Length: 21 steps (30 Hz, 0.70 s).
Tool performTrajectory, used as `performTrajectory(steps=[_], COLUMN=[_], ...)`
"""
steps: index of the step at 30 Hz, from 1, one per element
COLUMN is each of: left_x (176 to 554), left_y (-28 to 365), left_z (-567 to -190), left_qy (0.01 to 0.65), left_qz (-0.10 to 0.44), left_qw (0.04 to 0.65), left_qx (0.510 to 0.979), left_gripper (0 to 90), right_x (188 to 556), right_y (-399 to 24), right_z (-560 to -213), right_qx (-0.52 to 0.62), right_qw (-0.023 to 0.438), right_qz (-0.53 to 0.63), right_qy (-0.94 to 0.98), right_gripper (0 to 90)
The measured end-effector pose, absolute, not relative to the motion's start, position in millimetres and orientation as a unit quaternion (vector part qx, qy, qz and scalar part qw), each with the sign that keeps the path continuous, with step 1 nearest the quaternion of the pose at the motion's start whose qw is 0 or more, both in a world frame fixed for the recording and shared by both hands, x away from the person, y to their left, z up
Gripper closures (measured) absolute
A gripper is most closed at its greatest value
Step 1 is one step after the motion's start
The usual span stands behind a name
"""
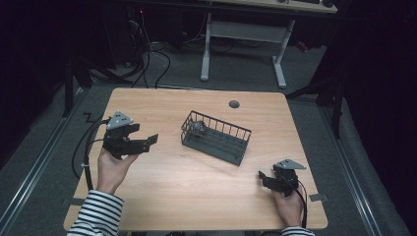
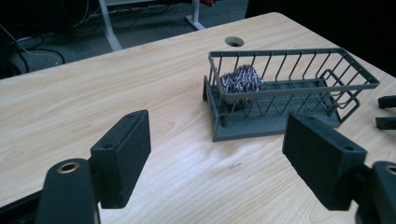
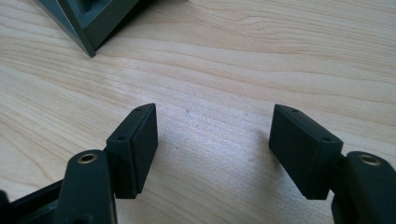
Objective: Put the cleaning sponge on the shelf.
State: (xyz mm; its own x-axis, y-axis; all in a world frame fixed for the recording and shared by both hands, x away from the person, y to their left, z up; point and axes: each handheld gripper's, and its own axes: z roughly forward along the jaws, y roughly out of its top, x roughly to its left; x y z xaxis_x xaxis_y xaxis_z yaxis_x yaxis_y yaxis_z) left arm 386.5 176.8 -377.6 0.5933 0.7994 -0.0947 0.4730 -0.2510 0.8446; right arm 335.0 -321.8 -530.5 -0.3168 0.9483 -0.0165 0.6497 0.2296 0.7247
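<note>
The left gripper (image 2: pixel 217 154) hangs over the wooden table (image 2: pixel 93 93) with its two black jaws standing wide apart and only bare tabletop between them. Beyond them, a little to the right, a dark grey wire basket (image 2: pixel 289 86) sits on the table at a slant, and a ball of steel wool (image 2: pixel 240 80) lies inside at its left end, against the wire wall. A round cable hole (image 2: pixel 234 41) shows in the tabletop just beyond the basket, and at the far right edge the tips of the other gripper (image 2: pixel 386 112) show near the basket's right end.
</note>
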Motion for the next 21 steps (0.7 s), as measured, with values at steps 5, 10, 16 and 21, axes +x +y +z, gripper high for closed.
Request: performTrajectory(steps=[5, 10, 16, 21], left_x=[380, 376, 371, 367], left_y=[189, 197, 204, 208], left_z=[-381, -386, -389, -393], left_qy=[0.423, 0.430, 0.437, 0.441], left_qz=[0.181, 0.180, 0.181, 0.180], left_qw=[0.458, 0.459, 0.460, 0.460], left_qx=[0.761, 0.756, 0.751, 0.749], left_gripper=[23.3, 23.1, 22.8, 22.8], right_x=[335, 335, 335, 335], right_y=[-322, -322, -322, -322], right_z=[-530, -531, -530, -531], right_qx=[0.535, 0.534, 0.534, 0.534], right_qw=[0.236, 0.237, 0.236, 0.236], right_qz=[0.316, 0.316, 0.316, 0.316], right_qy=[0.747, 0.748, 0.748, 0.748], right_gripper=[32.9, 32.9, 32.9, 32.9])
